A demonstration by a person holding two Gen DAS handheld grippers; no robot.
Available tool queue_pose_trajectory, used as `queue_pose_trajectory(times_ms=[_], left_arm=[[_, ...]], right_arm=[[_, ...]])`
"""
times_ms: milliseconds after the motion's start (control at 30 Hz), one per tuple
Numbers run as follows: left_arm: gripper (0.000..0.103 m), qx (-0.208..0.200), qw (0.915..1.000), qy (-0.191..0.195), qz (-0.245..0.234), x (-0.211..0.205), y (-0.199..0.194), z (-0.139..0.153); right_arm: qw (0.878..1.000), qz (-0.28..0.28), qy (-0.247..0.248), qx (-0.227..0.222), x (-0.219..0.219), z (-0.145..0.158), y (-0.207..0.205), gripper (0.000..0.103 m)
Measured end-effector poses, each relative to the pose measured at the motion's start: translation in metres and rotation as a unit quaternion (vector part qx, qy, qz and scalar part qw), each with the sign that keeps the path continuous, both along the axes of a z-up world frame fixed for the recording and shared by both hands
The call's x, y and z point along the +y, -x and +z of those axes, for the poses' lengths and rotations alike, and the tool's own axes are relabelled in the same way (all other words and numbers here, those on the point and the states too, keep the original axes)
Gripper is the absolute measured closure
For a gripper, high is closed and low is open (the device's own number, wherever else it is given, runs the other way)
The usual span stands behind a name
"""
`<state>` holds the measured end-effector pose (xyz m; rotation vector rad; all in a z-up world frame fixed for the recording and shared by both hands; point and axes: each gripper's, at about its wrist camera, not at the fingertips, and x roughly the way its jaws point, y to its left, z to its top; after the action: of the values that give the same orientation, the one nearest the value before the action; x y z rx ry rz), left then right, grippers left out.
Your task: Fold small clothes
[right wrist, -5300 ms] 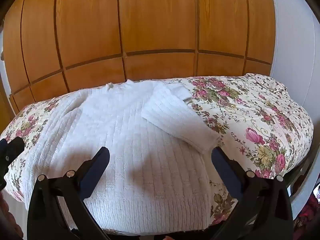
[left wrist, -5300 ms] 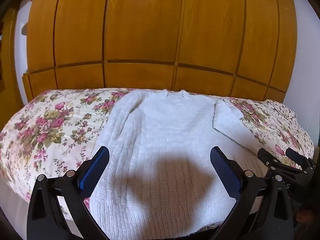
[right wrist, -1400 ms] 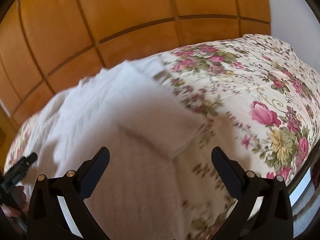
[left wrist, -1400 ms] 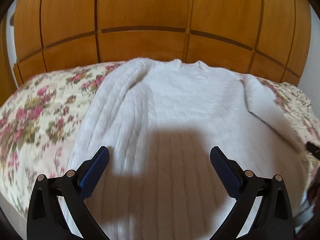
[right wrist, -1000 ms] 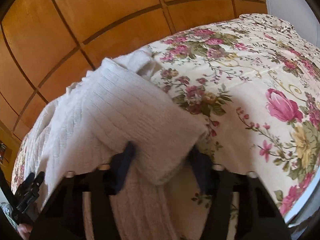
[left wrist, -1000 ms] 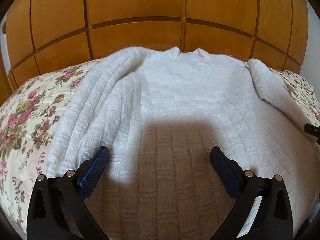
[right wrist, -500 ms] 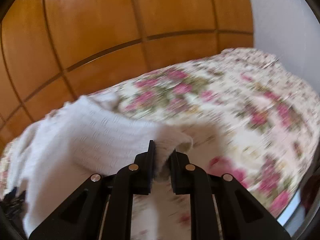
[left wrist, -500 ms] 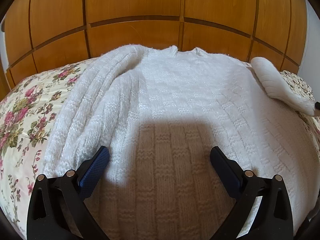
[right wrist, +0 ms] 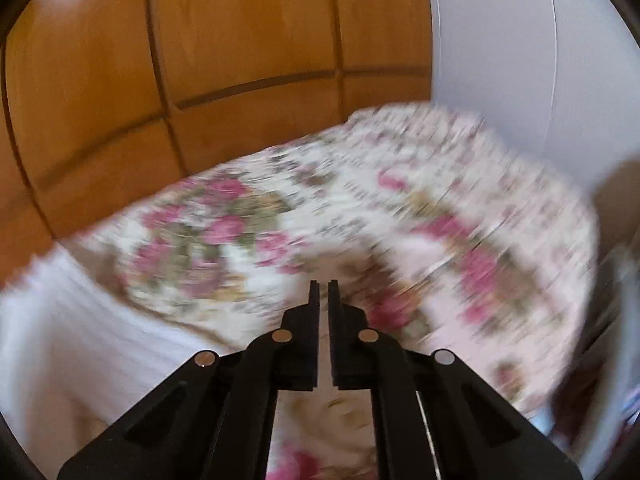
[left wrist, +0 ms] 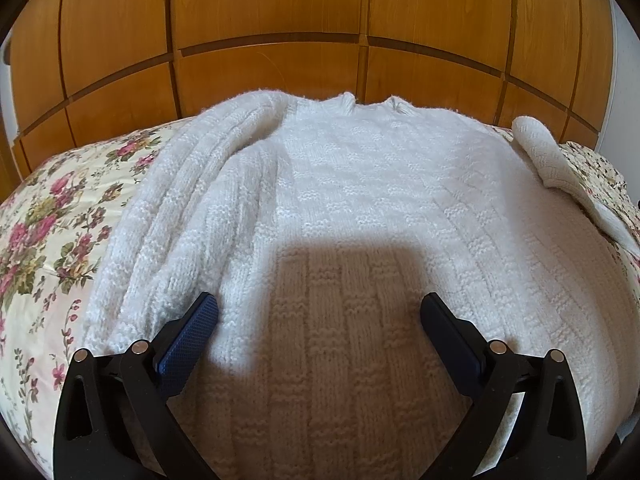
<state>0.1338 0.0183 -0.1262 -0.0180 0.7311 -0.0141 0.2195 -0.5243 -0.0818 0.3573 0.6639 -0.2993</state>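
Observation:
A white knitted sweater (left wrist: 352, 216) lies flat on the flowered bedspread (left wrist: 52, 232), neck toward the wooden wall. Its left sleeve lies along the body's left side. Its right sleeve (left wrist: 560, 172) is lifted and runs off the right edge. My left gripper (left wrist: 319, 316) is open and empty, low over the sweater's lower half. My right gripper (right wrist: 323, 290) has its jaws nearly together with a thin gap; no cloth shows between the tips in the blurred right wrist view. White knit (right wrist: 60, 320) shows at the left there.
Wooden wardrobe panels (left wrist: 280, 20) stand right behind the bed. A white wall (right wrist: 540, 60) is at the right. The bedspread's right part (right wrist: 400, 208) shows in the right wrist view, with the bed's edge at the right.
My right gripper closed on the right sleeve's cuff and lifted it; now it has swung right and the cuff no longer shows between the tips. The left gripper stays nearly still.

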Motion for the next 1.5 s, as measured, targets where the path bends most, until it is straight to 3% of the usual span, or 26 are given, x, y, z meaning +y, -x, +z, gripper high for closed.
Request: queue_pose_trajectory(times_ms=[67,167,233,300,400,633,733,767,900,1033,1133,1200,1300,1400,1500], left_arm=[[0.003,-0.001,1.0,0.0,0.0,0.0,0.0,0.0],[0.003,0.0,1.0,-0.001,0.0,0.0,0.0,0.0],[0.003,0.0,1.0,-0.001,0.0,0.0,0.0,-0.001],[0.003,0.001,1.0,-0.001,0.0,0.0,-0.001,-0.001],[0.003,0.0,1.0,-0.001,0.0,0.0,0.0,-0.001],[0.003,0.0,1.0,-0.002,0.0,-0.001,0.0,-0.001],[0.003,-0.001,1.0,-0.002,0.0,0.0,0.0,-0.002],[0.003,-0.001,1.0,-0.002,0.0,0.0,0.0,-0.002],[0.003,-0.002,1.0,-0.003,0.0,0.001,-0.001,-0.002],[0.003,-0.002,1.0,-0.003,0.0,0.0,0.0,-0.002],[0.003,-0.002,1.0,-0.003,0.0,0.0,0.0,-0.002],[0.003,0.0,1.0,-0.008,-0.002,-0.001,-0.001,0.0],[0.003,0.009,0.9998,-0.016,-0.01,-0.003,0.001,0.005],[0.003,-0.003,0.9993,-0.017,-0.034,-0.003,0.016,0.016],[0.003,-0.034,0.9981,-0.022,-0.046,0.006,0.044,0.032]], right_arm=[[0.999,0.011,-0.052,0.003,0.004,-0.007,0.006,0.037],[0.995,0.044,-0.081,0.028,0.024,-0.024,0.008,0.038],[0.993,0.056,-0.08,0.06,0.038,-0.039,0.002,0.05],[0.993,0.061,-0.07,0.076,0.049,-0.051,-0.001,0.086],[0.996,0.065,0.006,0.059,0.055,-0.041,0.0,0.091],[0.992,-0.042,0.11,0.036,0.008,-0.018,-0.007,0.091],[0.988,-0.086,0.11,0.061,-0.015,-0.026,-0.012,0.073],[0.986,-0.107,0.104,0.074,-0.023,-0.032,-0.014,0.052],[0.988,-0.121,0.06,0.068,-0.017,-0.032,-0.008,0.042],[0.999,-0.023,0.028,-0.026,0.054,0.002,0.005,0.028],[0.992,0.108,-0.003,-0.067,0.124,0.017,0.007,0.028],[0.98,0.187,-0.03,-0.063,0.172,0.013,0.006,0.029],[0.966,0.251,-0.04,-0.049,0.221,0.001,0.002,0.03],[0.958,0.283,-0.032,-0.034,0.251,-0.016,-0.002,0.031],[0.958,0.287,0.005,-0.001,0.263,-0.038,-0.009,0.029]])
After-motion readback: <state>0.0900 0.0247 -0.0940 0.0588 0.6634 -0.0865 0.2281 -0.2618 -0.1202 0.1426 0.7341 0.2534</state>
